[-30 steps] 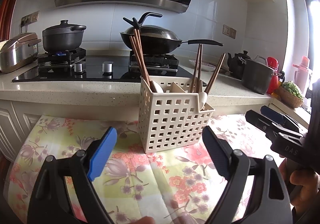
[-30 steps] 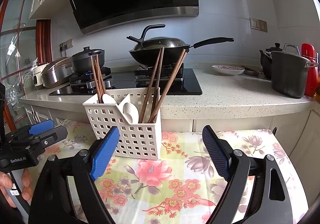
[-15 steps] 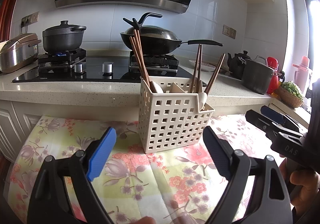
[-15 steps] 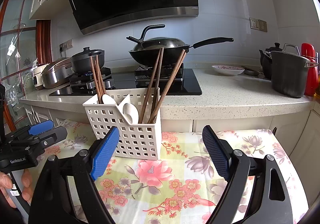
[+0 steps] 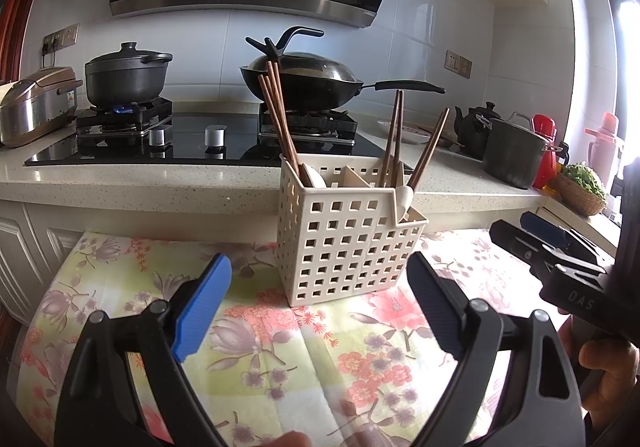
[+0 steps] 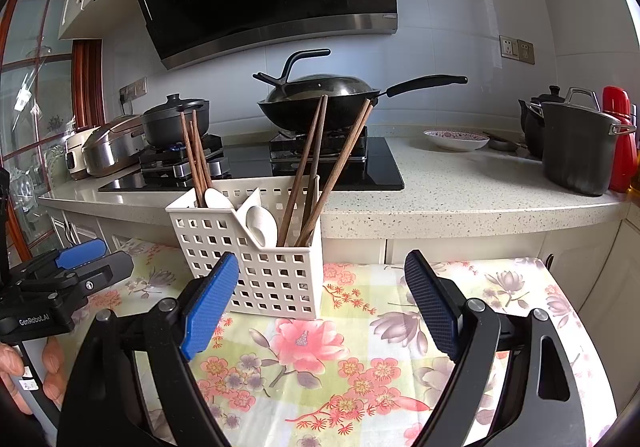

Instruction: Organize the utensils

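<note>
A white slotted utensil caddy [image 5: 347, 243] stands on the floral tablecloth [image 5: 280, 347]; it also shows in the right wrist view [image 6: 256, 263]. It holds brown chopsticks [image 5: 276, 115] in its left part, more chopsticks [image 6: 316, 167] in its right part, and white spoons [image 6: 262, 225]. My left gripper [image 5: 320, 307] is open and empty, just short of the caddy. My right gripper [image 6: 320, 307] is open and empty, to the caddy's right and nearer than it. Each gripper shows at the edge of the other's view.
Behind the table runs a stone counter [image 6: 460, 199] with a gas hob, a black wok [image 5: 304, 79], a lidded pot [image 5: 126, 77] and a rice cooker [image 5: 34, 105]. A dark stockpot [image 6: 580, 147], kettle and bowl [image 6: 456, 139] stand to the right.
</note>
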